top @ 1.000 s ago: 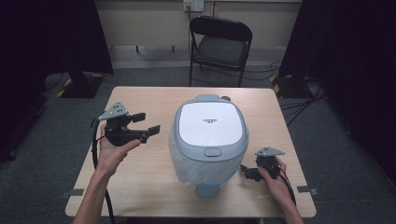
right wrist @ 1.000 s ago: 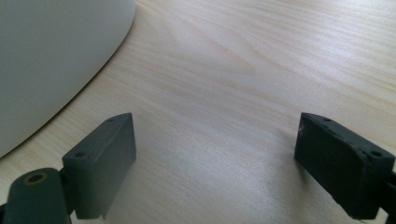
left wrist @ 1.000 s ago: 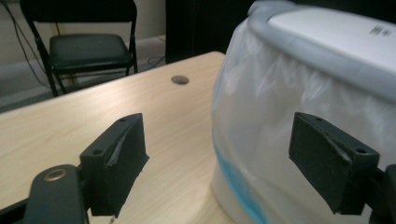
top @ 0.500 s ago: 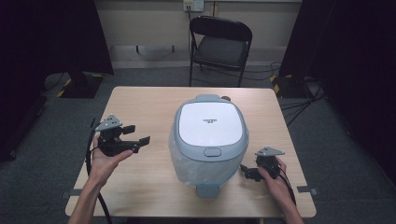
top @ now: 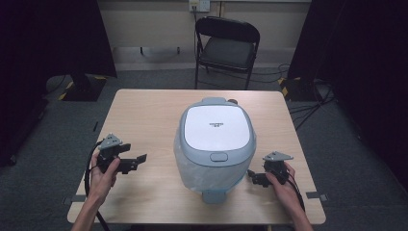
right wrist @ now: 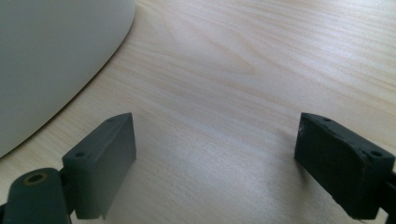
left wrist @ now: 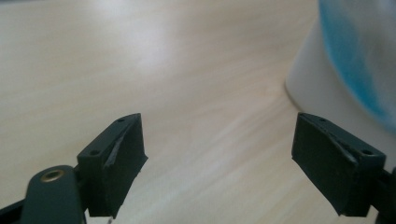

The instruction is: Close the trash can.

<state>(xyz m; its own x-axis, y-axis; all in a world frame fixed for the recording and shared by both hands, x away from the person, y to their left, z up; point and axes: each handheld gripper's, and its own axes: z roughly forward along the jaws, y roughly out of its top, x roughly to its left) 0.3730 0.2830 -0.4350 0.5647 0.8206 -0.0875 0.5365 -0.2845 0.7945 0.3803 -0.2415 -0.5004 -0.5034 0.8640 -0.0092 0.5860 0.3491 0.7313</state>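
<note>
While both grippers sit low at the near edge, the wooden table (top: 144, 110) carries one big item: a rice cooker (top: 215, 139), centre of the top, slightly toward the person's side. White lid, grey-blue rim, latch button facing the person, pale translucent body. Lid is down.

Behind the table: black folding chair (top: 226, 45), pushed near the far edge, not touching it.

Left gripper (top: 136, 160): held in the person's left hand (top: 103, 175) over the near-left part of the table, jaws aimed right toward the cooker, well apart from it. Left gripper view has the jaws spread wide, nothing between them, bare wood below, cooker's side blurred at upper right.

Right gripper (top: 252, 177): in the right hand (top: 284, 185) at the near-right, jaws pointing left, just beside the cooker's base; contact can't be told. Right gripper view: jaws spread wide, empty, cooker wall at upper left, wood grain underneath.
</note>
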